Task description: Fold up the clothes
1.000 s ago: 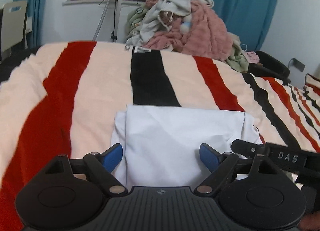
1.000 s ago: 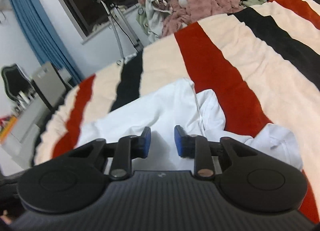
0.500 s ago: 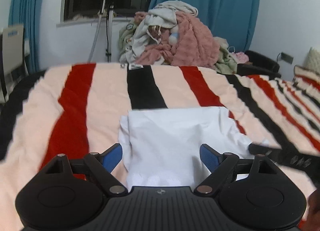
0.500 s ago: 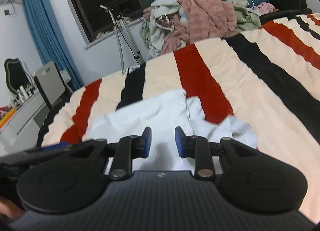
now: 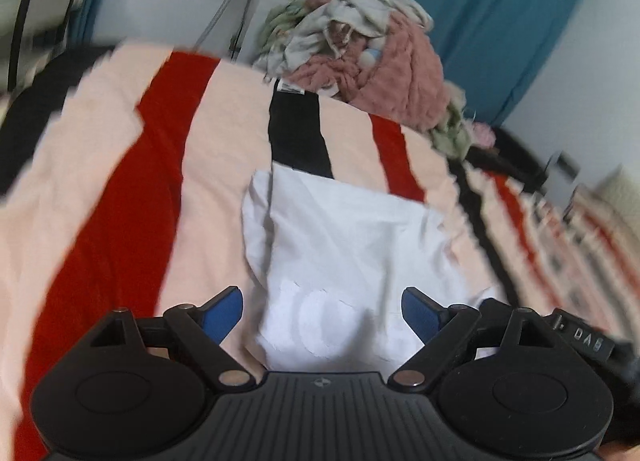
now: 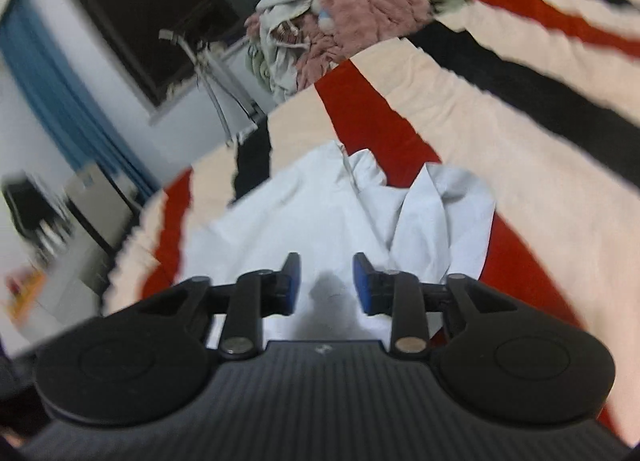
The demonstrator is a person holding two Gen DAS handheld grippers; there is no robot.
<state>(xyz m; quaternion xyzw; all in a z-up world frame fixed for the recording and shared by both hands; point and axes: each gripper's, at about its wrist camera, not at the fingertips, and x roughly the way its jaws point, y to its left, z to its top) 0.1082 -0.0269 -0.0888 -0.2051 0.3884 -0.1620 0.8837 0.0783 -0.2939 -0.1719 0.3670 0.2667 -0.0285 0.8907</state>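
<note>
Your left gripper (image 5: 322, 311) hangs over the near edge of the white garment (image 5: 352, 237), and its blue-padded fingers (image 5: 222, 311) stand wide apart with nothing between them. The garment lies folded into a rough rectangle on the striped blanket (image 5: 120, 189), at 12 o'clock from this gripper. One folded layer shows along the garment's edge at 9 o'clock, and some faint pale shapes, perhaps a print, are on the cloth close to the fingers. I cannot read them because the picture is blurred.

Your right gripper (image 6: 326, 281) is above the same white garment (image 6: 280, 213). Its fingers (image 6: 292, 275) have a narrow gap between them, and no cloth is pinched there; only the gripper's dark shadow falls on the fabric under the gap. From this gripper, a loose sleeve (image 6: 444, 213) lies crumpled at 1 o'clock, partly over a red stripe of the blanket (image 6: 500, 141).

In the left wrist view, a part of the right gripper, black with white letters (image 5: 586, 335), shows at 3 o'clock, just beside the left one.

At the far edge of the bed, at 12 o'clock, a pile of unfolded clothes (image 5: 380, 61) waits, with a fluffy pink piece (image 6: 360, 5) on it and greyish and green pieces around. Behind the pile hangs a blue curtain (image 5: 500, 13). Both pictures are smeared.
</note>
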